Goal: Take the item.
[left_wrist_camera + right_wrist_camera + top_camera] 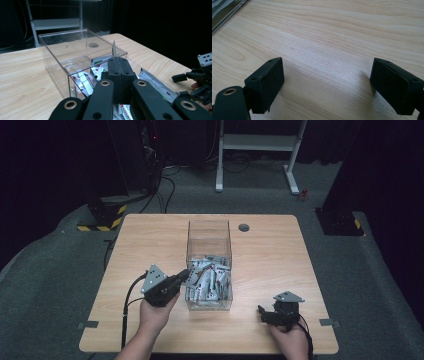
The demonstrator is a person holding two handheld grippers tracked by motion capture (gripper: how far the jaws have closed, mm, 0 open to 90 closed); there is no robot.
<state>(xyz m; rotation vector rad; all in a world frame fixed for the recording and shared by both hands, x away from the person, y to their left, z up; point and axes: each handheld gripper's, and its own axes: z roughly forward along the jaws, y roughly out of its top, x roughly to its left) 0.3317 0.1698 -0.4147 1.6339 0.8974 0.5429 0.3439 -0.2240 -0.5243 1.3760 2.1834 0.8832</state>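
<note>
Two tongs are over the desk [270, 250]. The left tongs [117, 62] are pressed together on a thin packet [114, 48]; most of it is hidden between them, only one edge stands upward, above the clear box [209, 265]. The box's long axis runs from 6 to 12 o'clock; the packets [207, 280] inside are blurred. The right tongs [327, 82] are spread wide, holding nothing, at 5 o'clock.

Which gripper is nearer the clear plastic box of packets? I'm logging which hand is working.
Left. The left gripper is at the rim of the clear plastic box, jaws shut on a thin white packet. The right gripper rests open on the wooden table, off to the box's right.
</note>
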